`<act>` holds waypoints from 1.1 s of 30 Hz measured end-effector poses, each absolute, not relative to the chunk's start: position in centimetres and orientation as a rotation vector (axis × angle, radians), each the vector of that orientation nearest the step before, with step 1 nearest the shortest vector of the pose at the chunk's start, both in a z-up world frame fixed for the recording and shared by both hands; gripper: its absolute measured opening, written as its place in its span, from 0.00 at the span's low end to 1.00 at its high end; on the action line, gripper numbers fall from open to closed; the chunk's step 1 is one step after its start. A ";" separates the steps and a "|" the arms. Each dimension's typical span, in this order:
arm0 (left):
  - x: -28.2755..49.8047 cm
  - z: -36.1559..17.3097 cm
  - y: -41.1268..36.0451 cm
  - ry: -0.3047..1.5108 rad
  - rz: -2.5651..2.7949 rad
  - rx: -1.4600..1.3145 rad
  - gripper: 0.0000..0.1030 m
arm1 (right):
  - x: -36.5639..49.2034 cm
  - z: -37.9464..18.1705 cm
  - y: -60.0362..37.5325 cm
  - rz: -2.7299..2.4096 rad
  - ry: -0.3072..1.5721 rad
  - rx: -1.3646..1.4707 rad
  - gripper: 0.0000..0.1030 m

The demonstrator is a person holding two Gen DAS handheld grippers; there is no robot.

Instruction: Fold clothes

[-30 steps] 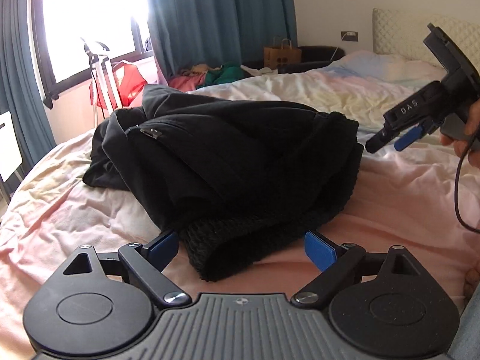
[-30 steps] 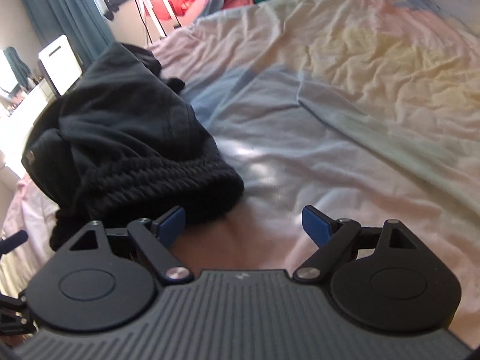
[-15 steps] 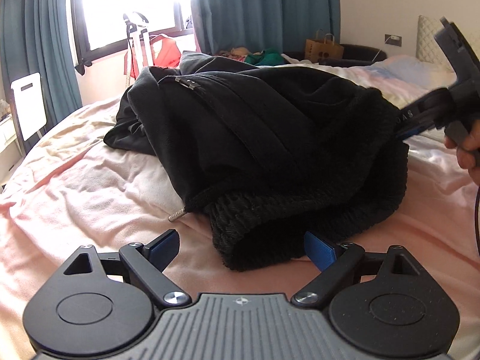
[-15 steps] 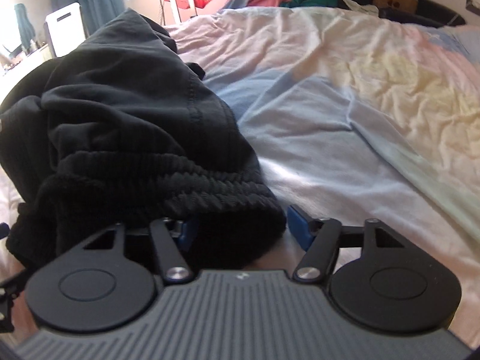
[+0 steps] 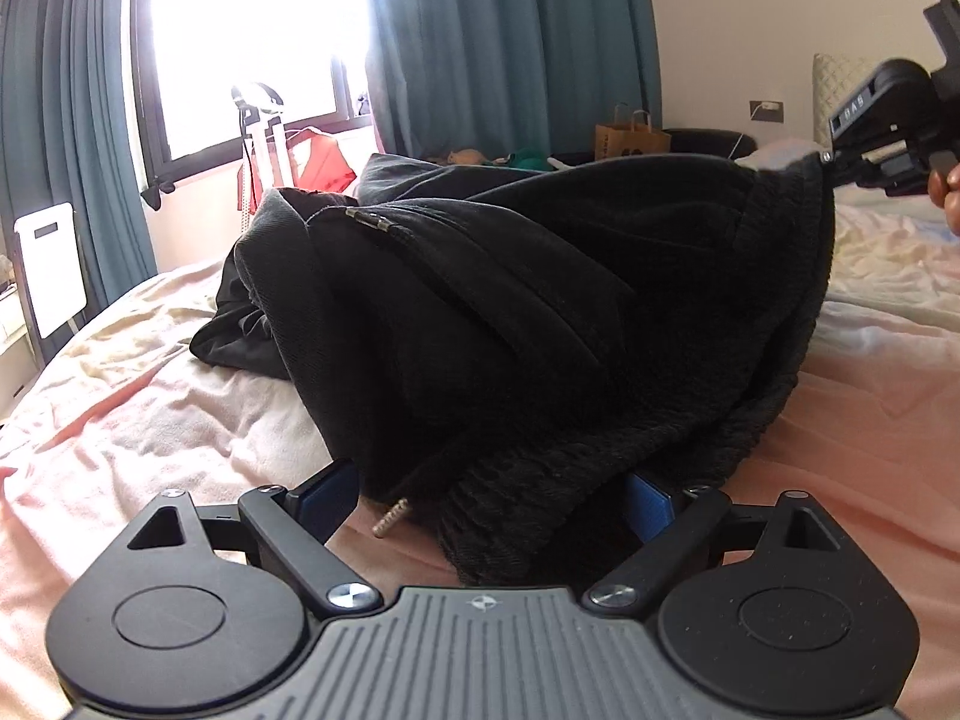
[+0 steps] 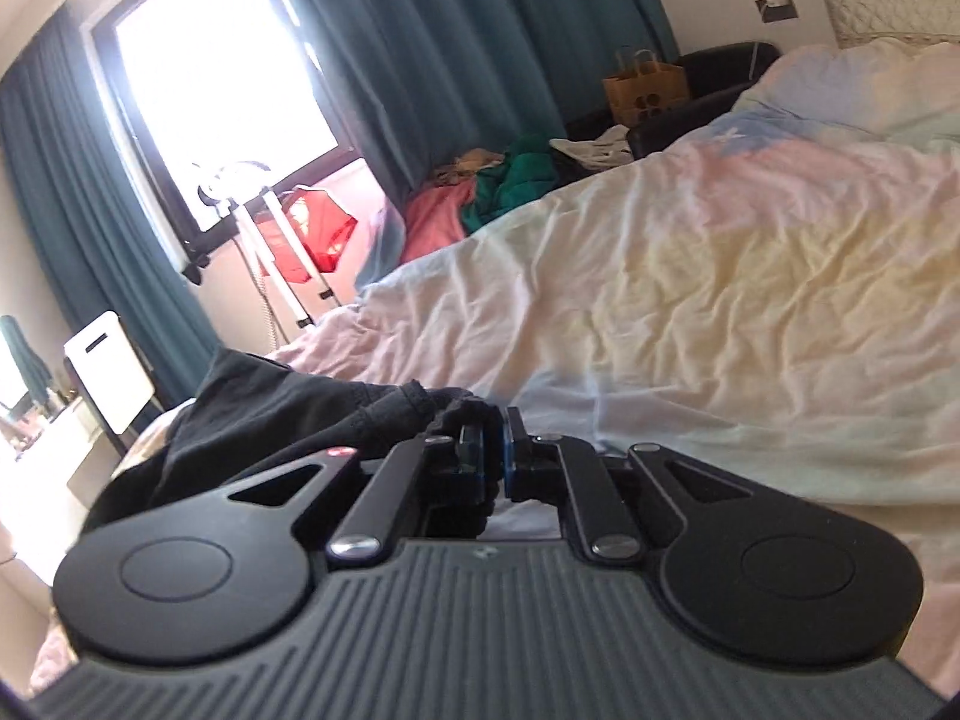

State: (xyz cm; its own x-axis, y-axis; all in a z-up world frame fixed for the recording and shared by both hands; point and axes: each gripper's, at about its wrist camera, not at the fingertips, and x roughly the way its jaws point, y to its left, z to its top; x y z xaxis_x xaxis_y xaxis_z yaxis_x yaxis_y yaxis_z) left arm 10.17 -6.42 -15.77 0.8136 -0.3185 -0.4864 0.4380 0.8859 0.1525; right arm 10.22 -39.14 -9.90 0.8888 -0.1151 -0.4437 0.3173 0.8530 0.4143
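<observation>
A black jacket point(image 5: 540, 312) with a ribbed knit hem and a metal zipper lies bunched on the bed point(image 5: 150, 396). My left gripper point(image 5: 492, 495) is open, its blue pads on either side of the near hem. In the left wrist view the right gripper point(image 5: 825, 157) is at the upper right, holding the far end of the hem lifted off the bed. In the right wrist view my right gripper point(image 6: 493, 459) is shut on the black ribbed hem point(image 6: 420, 405), and the jacket hangs down to its left.
The bed's wrinkled pastel sheet point(image 6: 720, 276) spreads to the right. Beyond the bed are teal curtains point(image 5: 510, 42), a bright window, a white stand with a red garment point(image 5: 318, 162), a clothes pile point(image 6: 480, 192), a paper bag point(image 5: 630, 135) and a dark cabinet.
My right gripper closed on the jacket's ribbed hem and lifted it off the bed. My left gripper moved in so the near hem lies between its open fingers.
</observation>
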 end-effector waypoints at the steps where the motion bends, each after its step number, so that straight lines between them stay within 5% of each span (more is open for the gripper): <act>1: 10.4 -15.7 -6.6 0.471 -0.399 0.259 0.87 | 10.6 -10.4 -39.6 -0.249 0.451 0.505 0.09; 9: 10.7 -16.1 -8.2 0.477 -0.350 0.215 0.57 | 12.6 -13.9 -40.2 -0.228 0.588 0.382 0.11; 11: 11.1 -15.8 -7.5 0.489 -0.325 0.169 0.20 | 12.8 -14.7 -39.7 -0.211 0.619 0.314 0.11; 22: 13.1 -8.0 0.7 0.335 -0.214 -0.143 0.12 | 9.9 -12.6 -36.3 -0.221 0.597 0.364 0.08; 33: 19.4 5.3 16.5 0.202 0.015 -0.254 0.10 | 1.1 -8.3 -16.4 0.150 0.489 0.587 0.08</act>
